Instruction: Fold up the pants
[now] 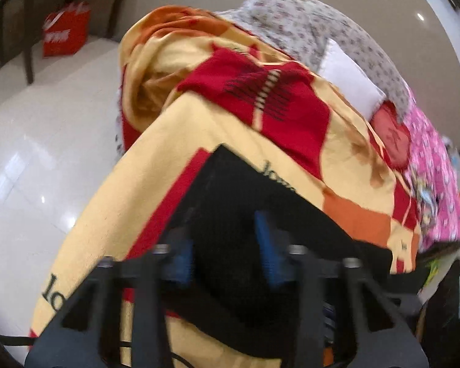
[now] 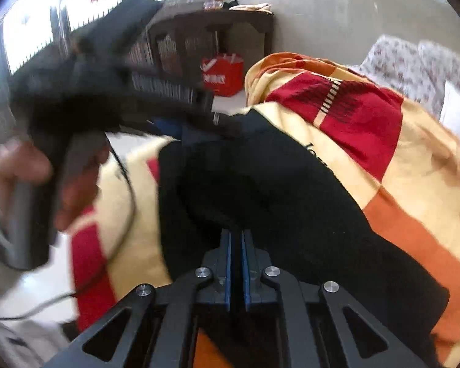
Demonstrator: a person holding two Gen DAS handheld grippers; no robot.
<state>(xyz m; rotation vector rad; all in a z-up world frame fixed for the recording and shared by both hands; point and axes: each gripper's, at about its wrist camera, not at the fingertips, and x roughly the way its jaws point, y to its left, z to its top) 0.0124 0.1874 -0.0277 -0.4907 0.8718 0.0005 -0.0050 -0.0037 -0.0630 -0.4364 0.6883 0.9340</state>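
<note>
Lying on a yellow, red and orange blanket, the black pants sit between both tools. The right hand-held gripper pinches their fabric; the left hand-held gripper is spread over them.

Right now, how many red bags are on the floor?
1: the red bag stands on the floor beyond the bed's far corner, beside dark furniture legs. The bedding may hide others.

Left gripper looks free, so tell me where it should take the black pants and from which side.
Probably the far corner of the black pants, approached from the left gripper side, over the blanket. That corner lies flat and exposed; the near edge seems pinched by the right gripper.
</note>
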